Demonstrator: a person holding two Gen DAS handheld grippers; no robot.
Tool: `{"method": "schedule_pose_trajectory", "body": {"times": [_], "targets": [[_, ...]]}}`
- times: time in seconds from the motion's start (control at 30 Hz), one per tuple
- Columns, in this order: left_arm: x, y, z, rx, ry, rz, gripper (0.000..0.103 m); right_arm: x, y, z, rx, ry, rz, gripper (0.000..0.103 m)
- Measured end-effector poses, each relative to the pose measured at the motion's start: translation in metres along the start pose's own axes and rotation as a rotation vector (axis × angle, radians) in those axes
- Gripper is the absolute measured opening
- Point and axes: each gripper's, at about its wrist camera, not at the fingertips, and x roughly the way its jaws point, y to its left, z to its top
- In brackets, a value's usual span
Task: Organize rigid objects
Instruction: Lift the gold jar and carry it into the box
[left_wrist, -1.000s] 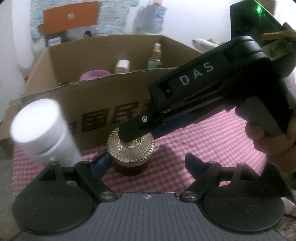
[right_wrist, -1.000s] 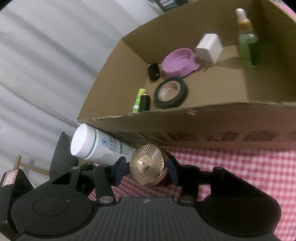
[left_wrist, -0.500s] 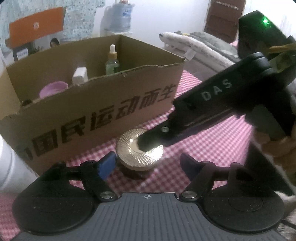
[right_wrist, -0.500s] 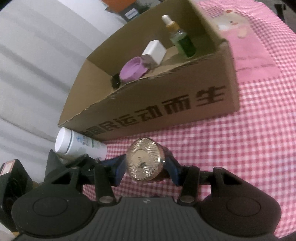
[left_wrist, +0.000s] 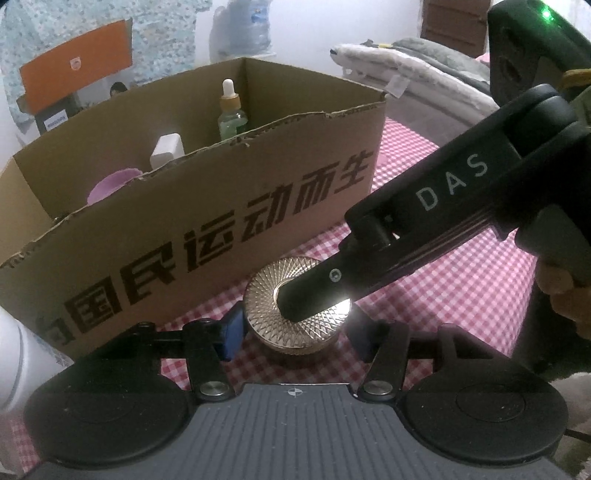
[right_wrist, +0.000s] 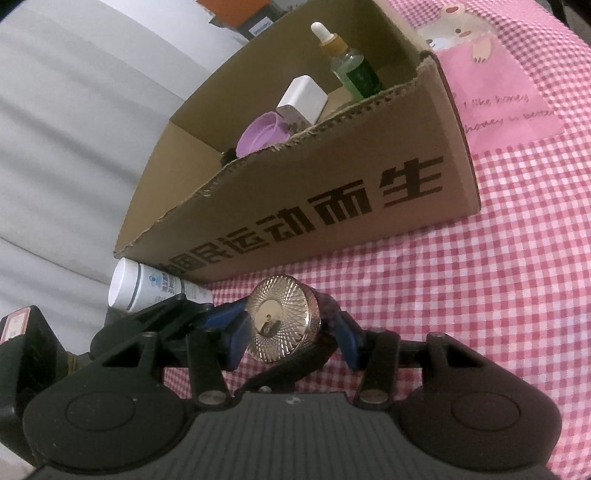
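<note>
A dark jar with a ribbed gold lid (left_wrist: 295, 317) sits on the pink checked cloth in front of the cardboard box (left_wrist: 221, 221). My left gripper (left_wrist: 291, 332) is open, with its fingers on either side of the jar. My right gripper (right_wrist: 288, 332) comes in from the right, and its blue pads press both sides of the jar (right_wrist: 284, 321). A white bottle (right_wrist: 147, 288) lies beside the box at the left; it also shows in the left wrist view (left_wrist: 22, 354).
The box holds a green dropper bottle (right_wrist: 351, 66), a white block (right_wrist: 303, 99), a purple lid (right_wrist: 262, 133) and a dark item. A pink printed patch (right_wrist: 498, 96) lies on the cloth at the right. Folded bedding (left_wrist: 424, 70) lies behind.
Both grippers and the jar have moved right along the box front and down to the cloth. The white bottle now lies further left. The right gripper stays shut on the jar.
</note>
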Motion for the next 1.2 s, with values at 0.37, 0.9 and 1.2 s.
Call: {"method": "schedule_pose_trajectory", "body": {"times": [0.37, 0.9, 1.2], "targets": [[-0.009, -0.010, 0.004, 0.002, -0.017, 0.024, 0.055, -0.006, 0.001, -0.008, -0.020, -0.016, 0.003, 0.051], [-0.093, -0.014, 0.064, 0.013, -0.253, 0.171, 0.055, -0.083, 0.090, 0.024, -0.300, -0.200, 0.047, 0.052], [-0.040, 0.037, 0.113, -0.169, -0.147, 0.148, 0.055, -0.045, 0.091, 0.111, -0.320, -0.099, 0.024, 0.053]]}}
